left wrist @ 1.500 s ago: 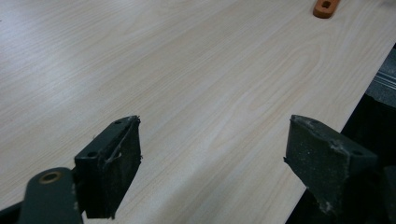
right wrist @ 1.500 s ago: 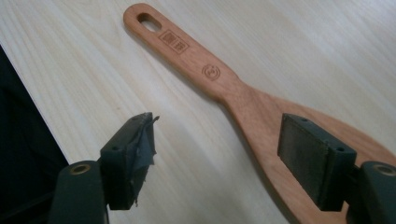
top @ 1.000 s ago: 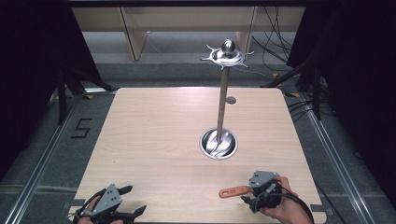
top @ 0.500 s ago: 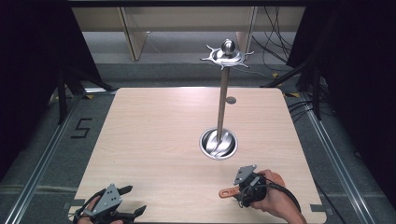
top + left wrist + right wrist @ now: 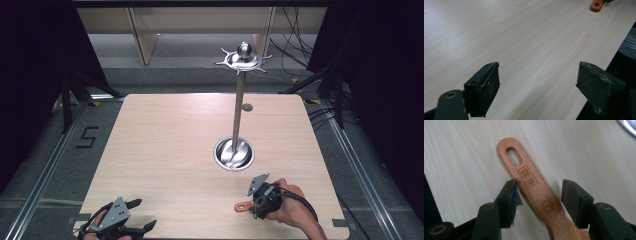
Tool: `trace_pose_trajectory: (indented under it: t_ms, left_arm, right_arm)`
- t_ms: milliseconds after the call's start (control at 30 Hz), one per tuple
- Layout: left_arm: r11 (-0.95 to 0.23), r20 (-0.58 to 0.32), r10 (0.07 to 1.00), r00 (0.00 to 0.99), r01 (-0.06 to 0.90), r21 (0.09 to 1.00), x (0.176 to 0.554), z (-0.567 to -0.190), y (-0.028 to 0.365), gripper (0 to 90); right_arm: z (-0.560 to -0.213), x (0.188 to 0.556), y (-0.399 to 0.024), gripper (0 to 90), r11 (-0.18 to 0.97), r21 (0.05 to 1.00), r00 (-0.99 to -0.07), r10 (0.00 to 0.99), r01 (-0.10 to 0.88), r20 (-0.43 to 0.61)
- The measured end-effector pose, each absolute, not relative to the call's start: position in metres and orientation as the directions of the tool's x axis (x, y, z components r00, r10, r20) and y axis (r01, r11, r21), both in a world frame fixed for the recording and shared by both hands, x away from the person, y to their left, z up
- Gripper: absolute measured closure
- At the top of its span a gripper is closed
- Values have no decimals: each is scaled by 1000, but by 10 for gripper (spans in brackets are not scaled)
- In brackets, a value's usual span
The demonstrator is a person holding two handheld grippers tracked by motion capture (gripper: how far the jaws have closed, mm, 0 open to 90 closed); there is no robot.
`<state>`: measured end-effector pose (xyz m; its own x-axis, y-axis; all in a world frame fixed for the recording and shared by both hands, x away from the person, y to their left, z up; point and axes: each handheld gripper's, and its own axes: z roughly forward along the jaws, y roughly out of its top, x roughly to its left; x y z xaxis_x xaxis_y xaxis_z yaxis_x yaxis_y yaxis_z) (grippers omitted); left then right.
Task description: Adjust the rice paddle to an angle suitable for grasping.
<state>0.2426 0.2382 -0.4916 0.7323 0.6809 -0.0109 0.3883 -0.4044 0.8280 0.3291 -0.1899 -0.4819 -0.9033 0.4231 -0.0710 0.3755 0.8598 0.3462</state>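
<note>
Now, desk [image 5: 165, 150]: pale wood, carries all. Steel stand [image 5: 235, 150], round base, tall pole, spoked top, beyond right tongs [image 5: 256, 200]. Left tongs [image 5: 537, 87] at near desk edge, jaws wide, nothing between. Right tongs over wooden spatula handle [image 5: 534, 187], jaws just closing in, straddling handle; left pad at its edge, right pad apart from it. Handle flat on desk, hanging slot [image 5: 514, 155] pointing away past tips.

Right hand-held gripper [image 5: 539, 195] closing; left hand-held gripper [image 5: 537, 87] wide.
</note>
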Motion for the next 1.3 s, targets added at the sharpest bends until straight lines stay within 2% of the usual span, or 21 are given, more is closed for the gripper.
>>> trace_pose_trajectory:
  t_ms: [100, 233, 267, 300, 333, 400, 500, 533, 567, 633, 767, 867, 933, 1133, 1300]
  left_arm:
    - [-377, -33, 687, 726, 395, 837, 242, -493, 237, 178]
    - [-415, 1, 673, 740, 376, 828, 243, -491, 239, 178]
    - [-385, -27, 682, 731, 390, 836, 242, -492, 237, 178]
    - [-395, -22, 681, 732, 393, 830, 242, -491, 238, 178]
    - [-387, -30, 683, 730, 397, 832, 242, -491, 237, 178]
    - [-405, -8, 671, 742, 375, 834, 243, -492, 238, 178]
    - [-430, 6, 664, 748, 375, 821, 244, -490, 240, 178]
    - [-430, 6, 664, 748, 375, 821, 244, -490, 240, 178]
    - [-446, 19, 660, 751, 371, 815, 244, -490, 240, 178]
    - [-444, 22, 662, 749, 369, 816, 245, -491, 240, 178]
    - [-377, -36, 686, 727, 398, 836, 242, -492, 237, 178]
    - [-414, -1, 683, 730, 389, 823, 243, -491, 240, 178]
    - [-377, -32, 689, 724, 396, 837, 242, -492, 237, 178]
    - [-398, -18, 680, 733, 390, 831, 242, -491, 239, 178]
    - [-396, -19, 680, 733, 389, 832, 242, -490, 239, 178]
  right_arm:
    - [-482, 331, -190, 488, 867, 343, -912, 406, 362, -64]
    - [-482, 333, -186, 487, 884, 304, -919, 390, 354, -64]
    - [-481, 335, -185, 490, 894, 285, -925, 375, 345, -58]
    - [-479, 332, -183, 498, 880, 248, -900, 432, 405, -63]
    - [-479, 332, -183, 498, 880, 248, -900, 432, 405, -63]
    - [-478, 336, -180, 552, 903, 232, -919, 388, 362, -75]
    - [-478, 341, -179, 588, 909, 220, -923, 378, 355, -71]
    - [-478, 341, -179, 588, 909, 220, -923, 378, 355, -71]
    - [-476, 343, -178, 612, 897, 193, -908, 414, 397, -58]
    - [-476, 345, -178, 620, 903, 191, -913, 404, 386, -61]
    - [-475, 351, -173, 634, 916, 143, -923, 383, 374, -42]
    - [-474, 353, -171, 637, 912, 113, -916, 400, 394, -35]
    - [-474, 354, -170, 651, 913, 97, -916, 400, 396, -33]
    - [-474, 357, -169, 662, 917, 71, -919, 394, 391, -25]
    - [-476, 358, -171, 662, 924, 100, -927, 375, 370, -33]
